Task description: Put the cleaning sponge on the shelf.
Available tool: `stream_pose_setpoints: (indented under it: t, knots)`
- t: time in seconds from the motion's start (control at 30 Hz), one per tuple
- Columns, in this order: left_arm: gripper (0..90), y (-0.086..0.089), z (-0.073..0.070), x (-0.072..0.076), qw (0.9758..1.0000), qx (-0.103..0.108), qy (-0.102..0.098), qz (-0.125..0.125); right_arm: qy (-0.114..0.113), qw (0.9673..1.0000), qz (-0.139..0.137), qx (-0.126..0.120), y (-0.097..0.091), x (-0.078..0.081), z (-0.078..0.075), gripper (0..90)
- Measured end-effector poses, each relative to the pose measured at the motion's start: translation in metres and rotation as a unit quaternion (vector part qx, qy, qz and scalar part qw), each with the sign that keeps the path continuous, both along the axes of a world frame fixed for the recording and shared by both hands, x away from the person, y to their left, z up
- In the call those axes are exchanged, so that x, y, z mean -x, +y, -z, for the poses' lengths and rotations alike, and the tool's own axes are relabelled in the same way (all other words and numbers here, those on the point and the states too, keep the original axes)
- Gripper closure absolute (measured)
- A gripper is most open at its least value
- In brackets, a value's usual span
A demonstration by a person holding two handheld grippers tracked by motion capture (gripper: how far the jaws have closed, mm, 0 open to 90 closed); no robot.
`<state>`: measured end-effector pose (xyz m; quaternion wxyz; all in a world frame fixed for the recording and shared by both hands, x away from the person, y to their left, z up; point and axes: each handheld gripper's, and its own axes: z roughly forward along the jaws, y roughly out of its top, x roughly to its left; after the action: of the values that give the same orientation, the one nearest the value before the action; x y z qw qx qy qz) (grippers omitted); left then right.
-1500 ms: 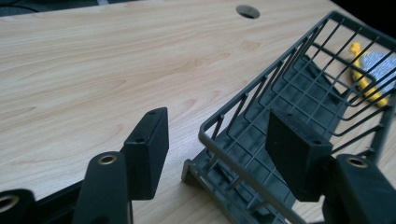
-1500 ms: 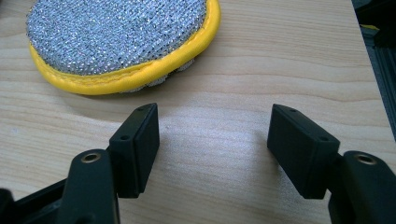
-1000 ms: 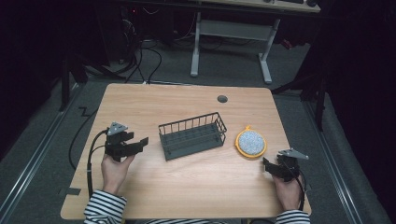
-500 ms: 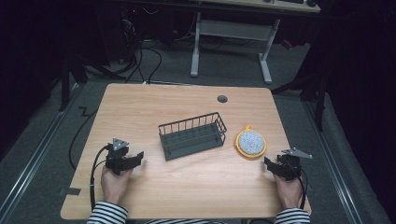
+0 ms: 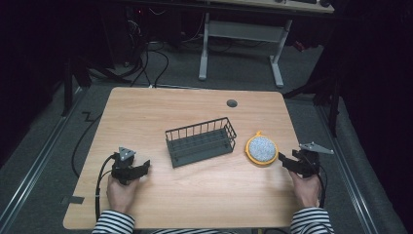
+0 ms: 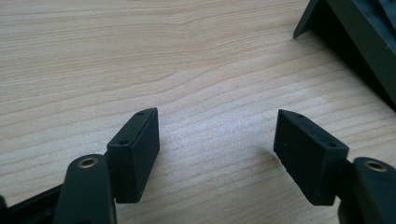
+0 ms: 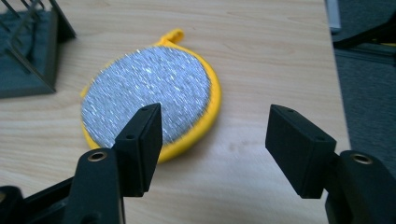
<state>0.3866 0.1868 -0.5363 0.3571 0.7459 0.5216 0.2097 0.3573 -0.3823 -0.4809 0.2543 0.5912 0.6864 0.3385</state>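
High view. Item 1: wooden table (image 5: 195,122), light grain, w/ a small dark round grommet (image 5: 232,103) sitting near its far edge. Item 2: dark wire basket (image 5: 200,141), resting about mid-table, long side running left-right and slightly angled. Item 3: round yellow-rimmed pad (image 5: 261,149) w/ a silvery glittery face, lying flat just right of the basket, not touching it. Item 4: left gripper (image 5: 144,166); you're holding it low at the near-left of the table, jaws pointing right toward the basket, well apart from it; cable looping off the left side. Item 5: right gripper (image 5: 283,161); you're holding it at the near-right edge, jaws pointing left, tips sitting just beside the pad's right rim. Your striped sleeves are showing at the bottom edge.

Left gripper view. The left gripper (image 6: 217,144) is standing w/ jaws spread wide, nothing btwn them but bare table (image 6: 140,56). A corner of the basket (image 6: 355,42) is showing at upper right, apart from the jaws.

Right gripper view. The right gripper (image 7: 215,140) is likewise gaping, jaws well apart, gripping nothing. The pad (image 7: 149,95) is lying ahead and to the left, small yellow loop at its far side; the left jaw is overlapping its near rim in the frame, contact can't be told. Basket (image 7: 32,51) corner showing at upper left; table (image 7: 261,56) edge running at right.
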Motion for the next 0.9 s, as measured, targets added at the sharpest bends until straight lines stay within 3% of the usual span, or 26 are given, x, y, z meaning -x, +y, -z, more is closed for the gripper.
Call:
stream_pose_setpoints:
  t: [0.43, 0.9]
  knots:
    - [31.1, 0.001, 0.000, 0.000, 1.0000, 0.004, 0.002, 0.000, 0.053, 0.9983, -0.023, 0.002, 0.017, -0.052, -0.004, 37.8]
    - [30.5, 0.000, 0.000, 0.000, 1.0000, 0.005, 0.002, 0.002, 0.090, 0.9955, -0.022, -0.019, 0.019, -0.070, 0.008, 39.8]
